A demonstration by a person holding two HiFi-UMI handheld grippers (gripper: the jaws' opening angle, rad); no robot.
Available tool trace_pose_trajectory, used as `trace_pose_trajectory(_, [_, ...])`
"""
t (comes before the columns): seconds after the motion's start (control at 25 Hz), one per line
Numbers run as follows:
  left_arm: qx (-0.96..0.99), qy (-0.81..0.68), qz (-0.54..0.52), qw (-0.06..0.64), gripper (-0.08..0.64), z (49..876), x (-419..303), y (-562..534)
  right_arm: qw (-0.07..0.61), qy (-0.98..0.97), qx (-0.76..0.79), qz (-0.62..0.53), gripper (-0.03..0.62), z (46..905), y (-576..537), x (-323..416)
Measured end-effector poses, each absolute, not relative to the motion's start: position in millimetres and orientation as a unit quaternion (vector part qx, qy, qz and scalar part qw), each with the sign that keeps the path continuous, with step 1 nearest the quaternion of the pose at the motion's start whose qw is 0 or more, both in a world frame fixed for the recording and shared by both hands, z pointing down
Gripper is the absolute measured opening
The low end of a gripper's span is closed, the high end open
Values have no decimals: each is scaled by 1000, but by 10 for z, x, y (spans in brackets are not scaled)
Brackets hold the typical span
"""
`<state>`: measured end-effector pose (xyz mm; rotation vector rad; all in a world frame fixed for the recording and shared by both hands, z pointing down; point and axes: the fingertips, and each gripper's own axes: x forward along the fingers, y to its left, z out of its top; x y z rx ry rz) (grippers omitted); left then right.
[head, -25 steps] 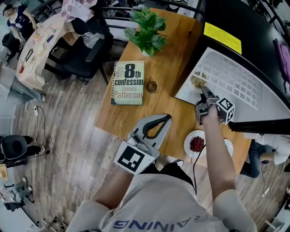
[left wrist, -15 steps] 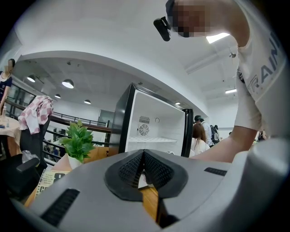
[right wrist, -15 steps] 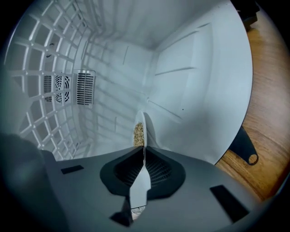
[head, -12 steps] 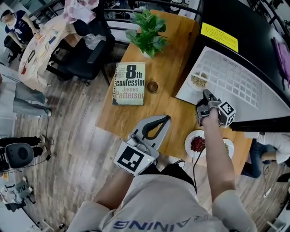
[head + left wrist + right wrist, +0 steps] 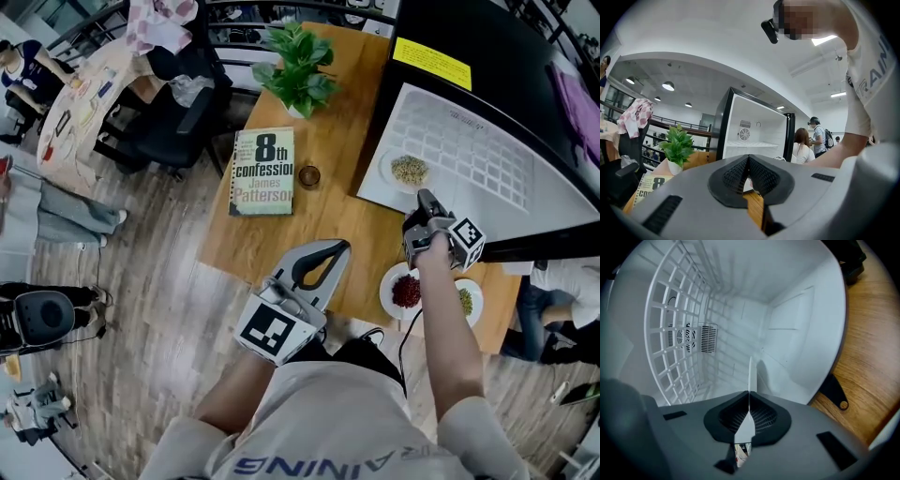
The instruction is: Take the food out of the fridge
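The right gripper (image 5: 425,199), jaws wide a second ago, is now clamped on the rim of the plate (image 5: 410,170). This white plate holds a heap of pale grains and sits just inside the fridge (image 5: 469,150) mouth. The left gripper (image 5: 336,248) hangs closed and empty over the surface (image 5: 347,141). The grasp looks made. Next, draw the plate out level and set it by the red dish (image 5: 406,292) and green dish (image 5: 466,301).

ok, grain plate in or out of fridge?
In: grain plate sits inside the open fridge, right gripper shut on the plate rim.
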<state>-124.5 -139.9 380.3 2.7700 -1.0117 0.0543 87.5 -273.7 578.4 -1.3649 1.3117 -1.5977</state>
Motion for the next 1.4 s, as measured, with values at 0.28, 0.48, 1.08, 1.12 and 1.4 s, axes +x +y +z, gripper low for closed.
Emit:
trace_pose_trajectory(0.28, [937,-335,19,93,6,3792,-1195,-1355,320,472,-530,-628,28,5903,-2416,819])
trace_pose_trajectory(0.48, [938,-333,17,91,6,3781,-1167,-1338,312,467,-530,-635,28,6001,-2266,799])
trace_pose_trajectory(1.08, [936,-337,21,98,6,3843,-1209,-1346,293,454,-519,-662,38,6267,-2220,640])
trace_pose_trajectory(1.12, [936,-338,21,98,6,3842,-1219,-1344,298,452,-516,-663,38,6274,-2241,640])
trace_pose_trajectory(1.4, [933,-344,23,98,6,3832,-1284,-1334,308,447,-516,-662,37,6263,-2275,633])
